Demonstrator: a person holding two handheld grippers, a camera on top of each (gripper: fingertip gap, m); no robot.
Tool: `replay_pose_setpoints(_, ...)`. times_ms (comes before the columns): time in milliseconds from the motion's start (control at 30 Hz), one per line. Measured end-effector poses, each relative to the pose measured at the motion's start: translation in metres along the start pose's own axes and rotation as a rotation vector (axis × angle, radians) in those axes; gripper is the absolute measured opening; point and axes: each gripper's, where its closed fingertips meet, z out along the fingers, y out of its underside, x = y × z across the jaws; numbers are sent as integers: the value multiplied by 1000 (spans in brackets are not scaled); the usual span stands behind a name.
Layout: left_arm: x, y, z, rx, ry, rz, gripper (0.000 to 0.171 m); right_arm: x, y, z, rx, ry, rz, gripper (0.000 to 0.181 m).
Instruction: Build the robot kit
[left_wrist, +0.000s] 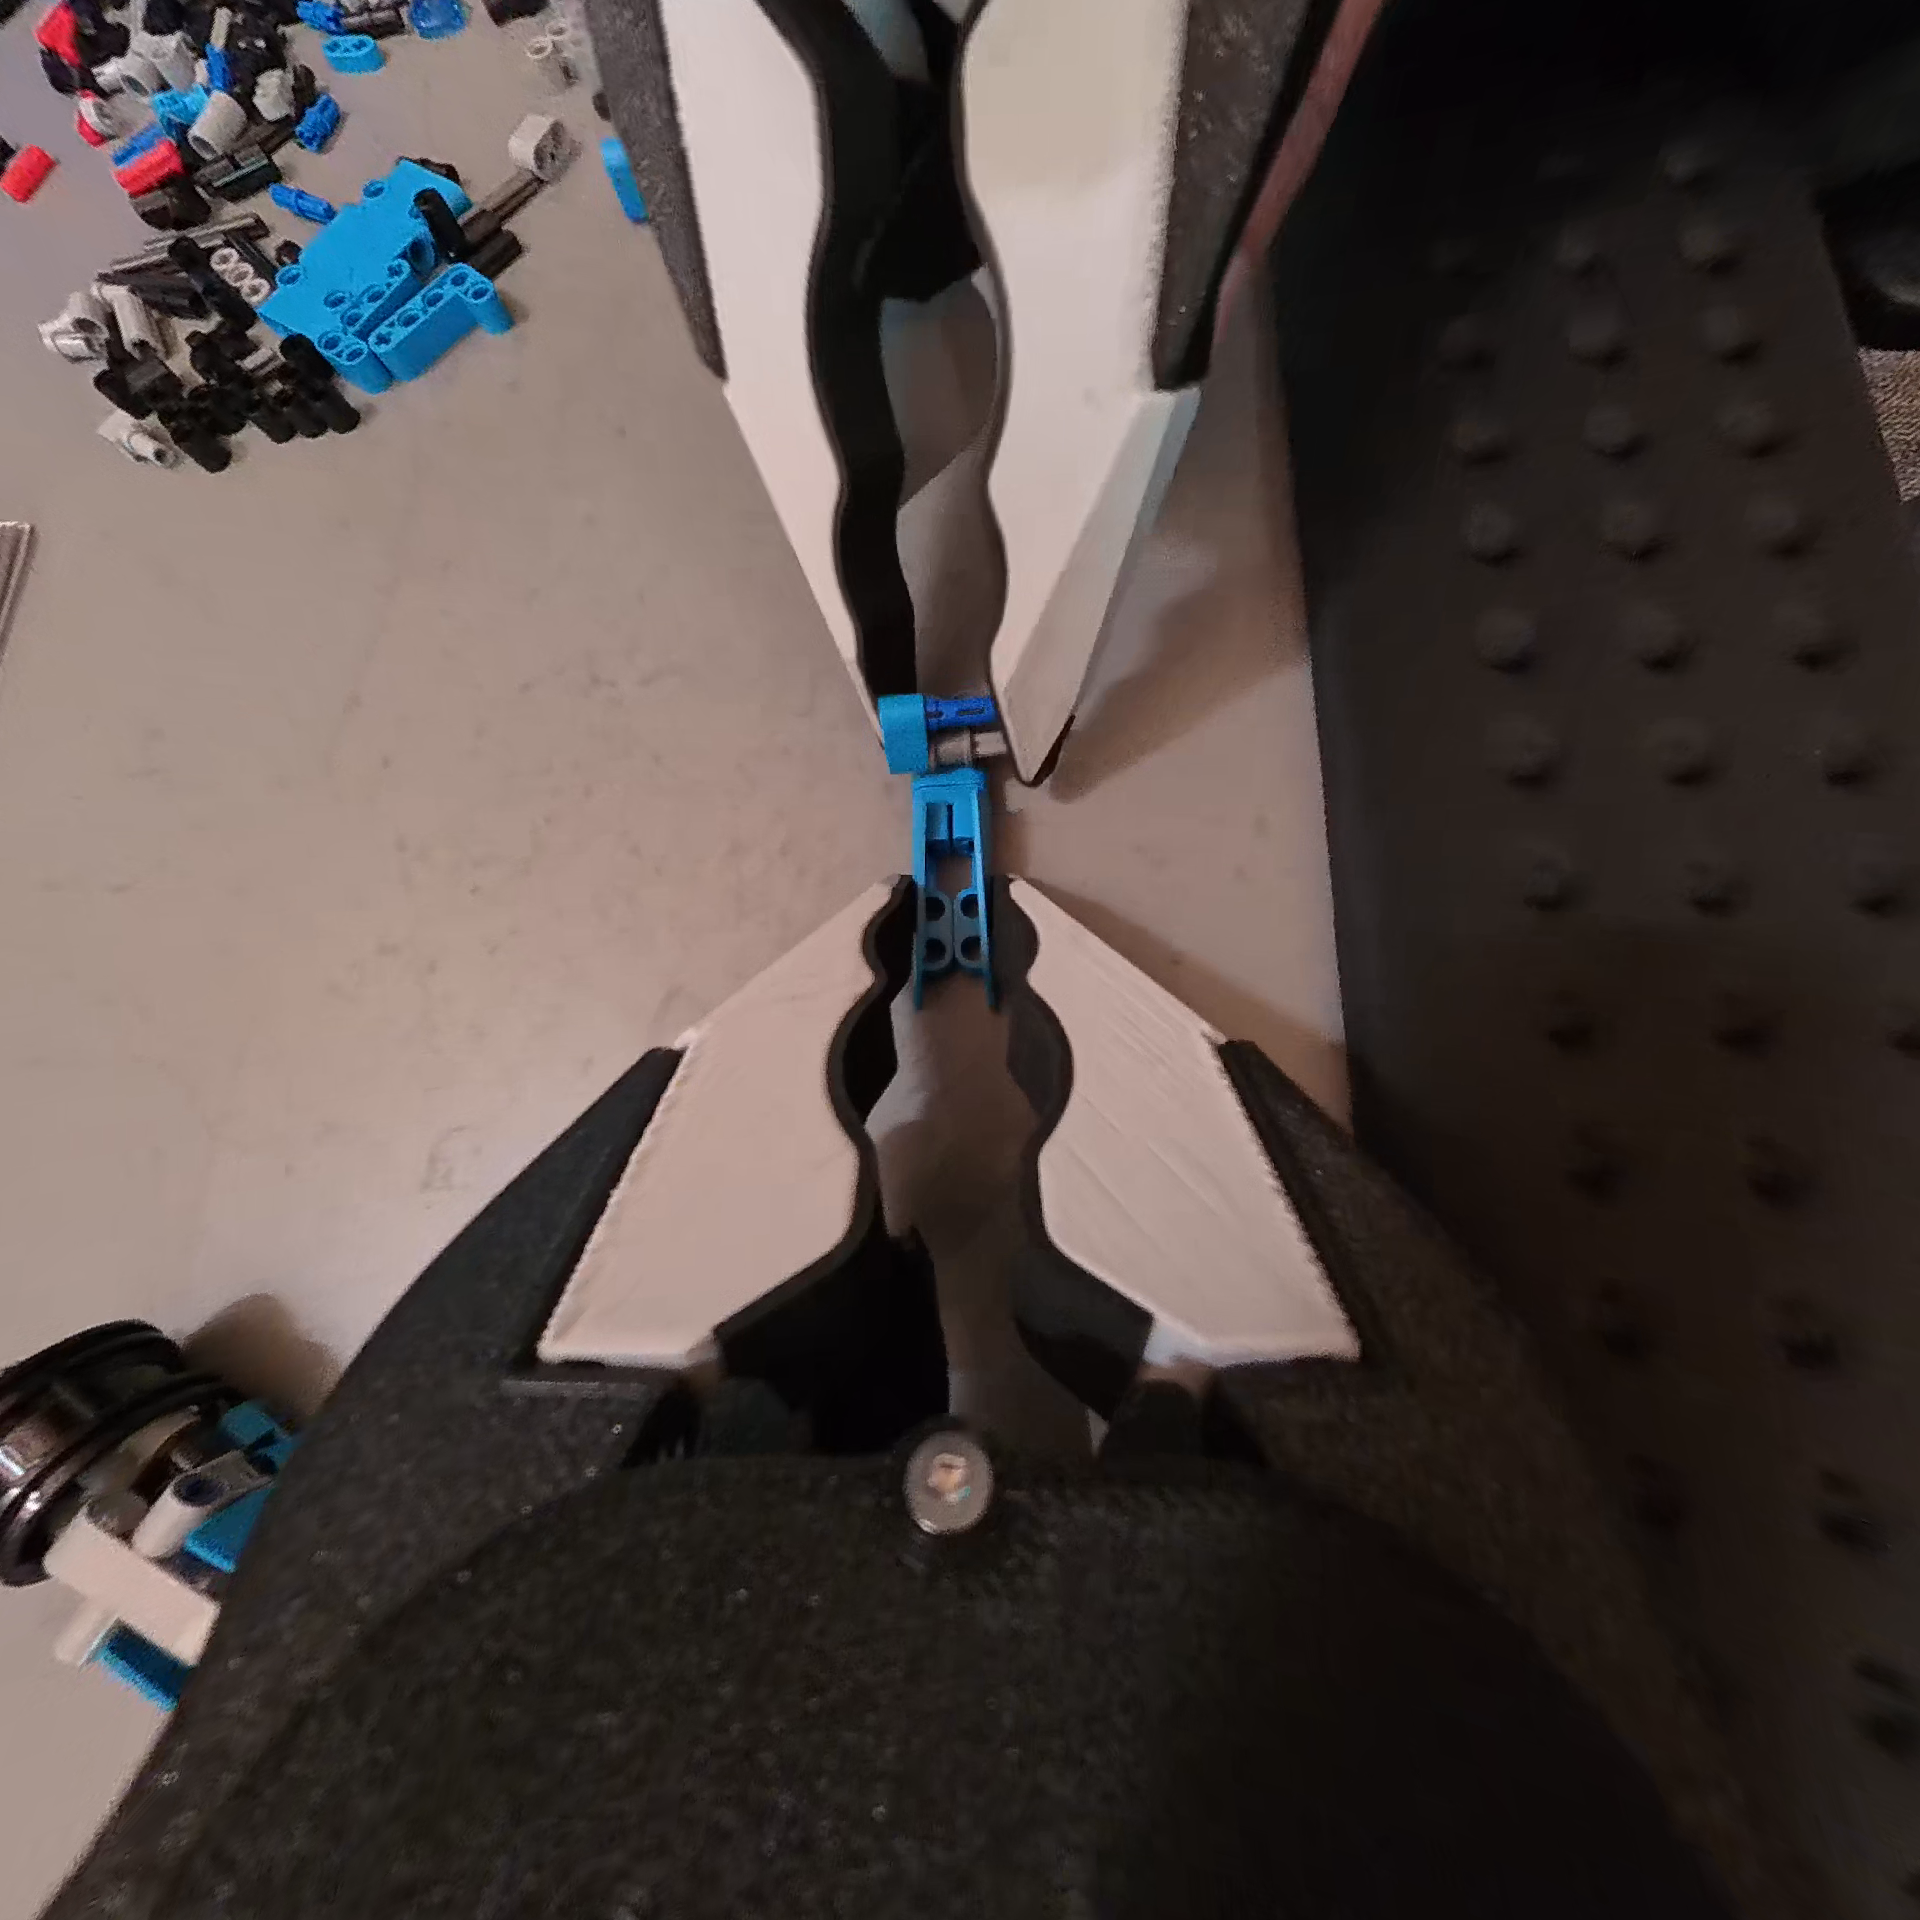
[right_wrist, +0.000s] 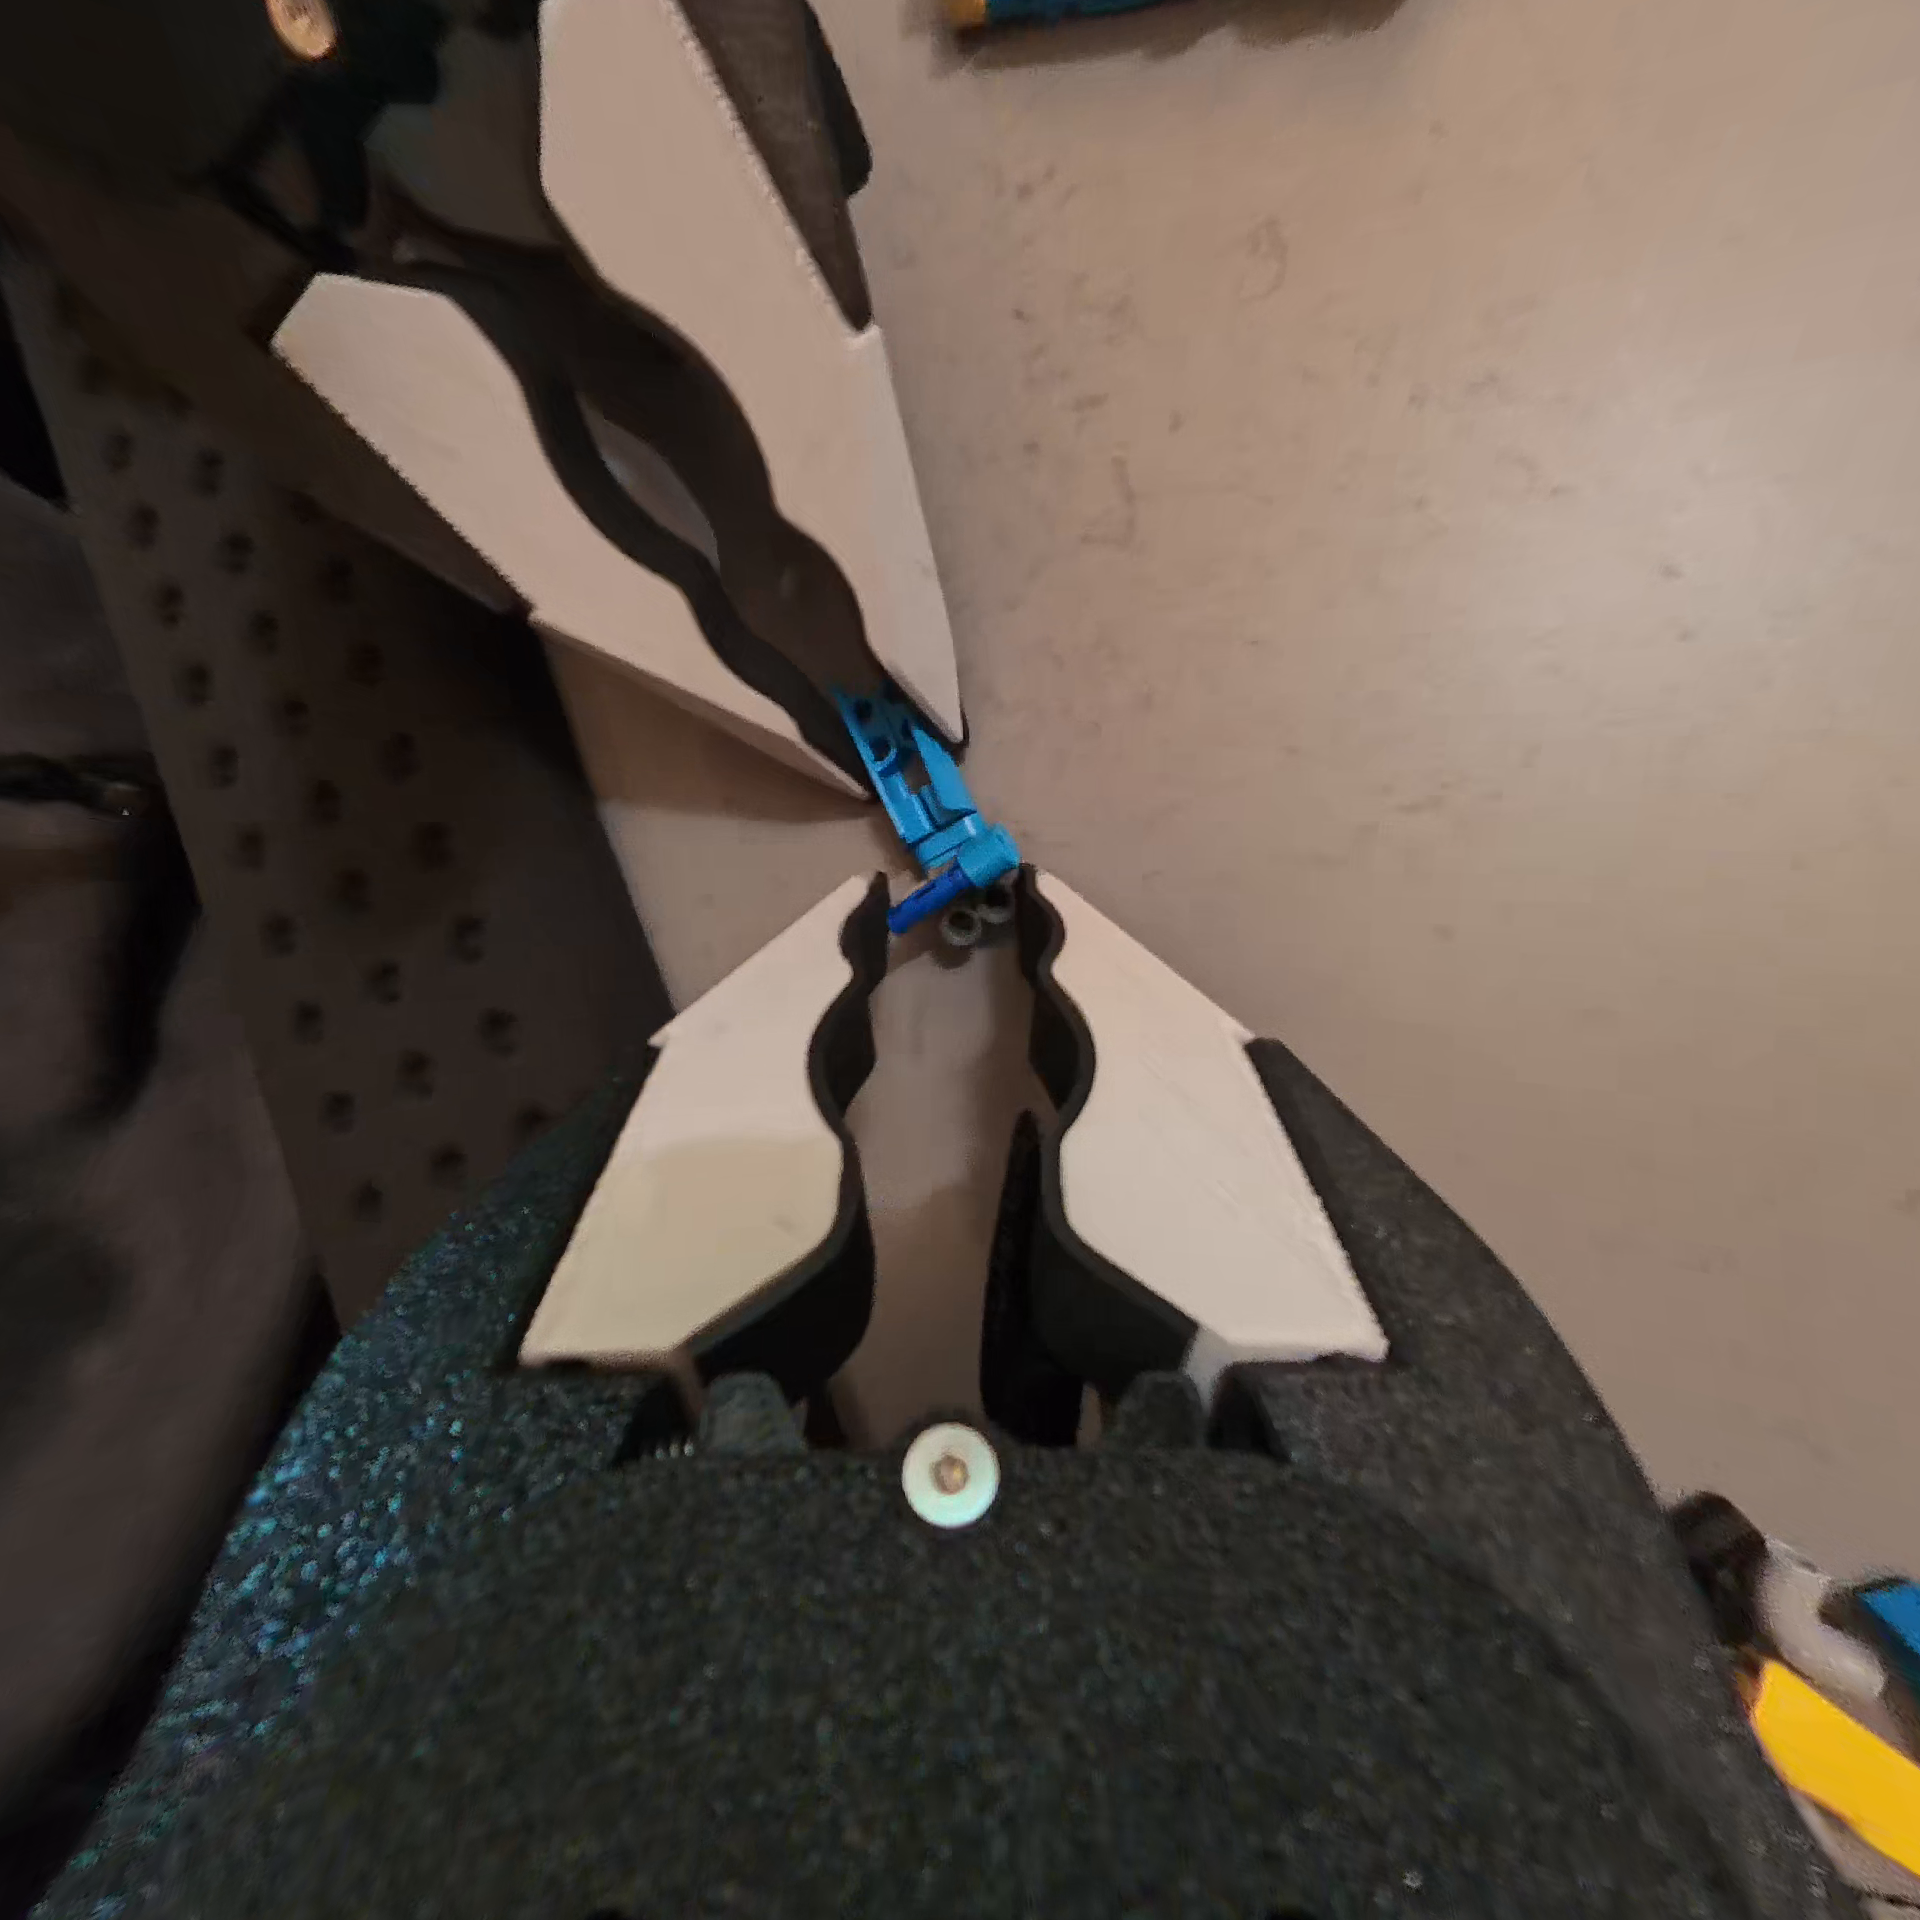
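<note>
Left and right wrist views. We see the left gripper (left_wrist: 951, 883) closed narrowly on the lower end of a blue frame piece (left_wrist: 954, 914), whose upper end sticks out past the tips. The right gripper (right_wrist: 951, 883) faces it tip to tip and is closed on a small connector cluster (right_wrist: 971, 920): a dark two-hole part, a dark blue pin (right_wrist: 920, 904) and a light blue elbow (right_wrist: 987, 854). The elbow touches the free end of the frame piece, and both are held clear above the pale table (left_wrist: 416, 831).

We judge that both holds are shallow, at the very fingertips, so a good grip here calls for steady pressure and the two parts kept in line. A skewed push could twist either part out.

The left gripper points forward along the edge of the dark studded mat (left_wrist: 1610, 727). The right gripper comes in from the opposite side, slightly angled. A pile of loose parts (left_wrist: 239, 260) lies well apart, and a wheeled assembly (left_wrist: 94, 1455) sits beside the left gripper's body.
</note>
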Motion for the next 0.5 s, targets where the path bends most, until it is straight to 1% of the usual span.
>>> replay_pose_setpoints(67, 0, 0, 0, 1, 2, 0, 14, -1, 5, -2, 18, 16, -25, 24)
replay_pose_setpoints(100, 0, 0, 0, 1, 3, -2, 14, -1, 5, -2, 49, 12, -13, 24)
replay_pose_setpoints(167, 1, 0, 0, 1, 4, 1, 14, -1, 5, -3, 125, -16, 9, 24)
replay_pose_setpoints(233, 1, 0, 0, 1, 7, 0, 14, -2, 5, -4, 157, -51, 47, 24)
replay_pose_setpoints(500, 1, 1, -1, 3, 8, 31, 14, 3, 9, -8, 148, -66, 26, 25)
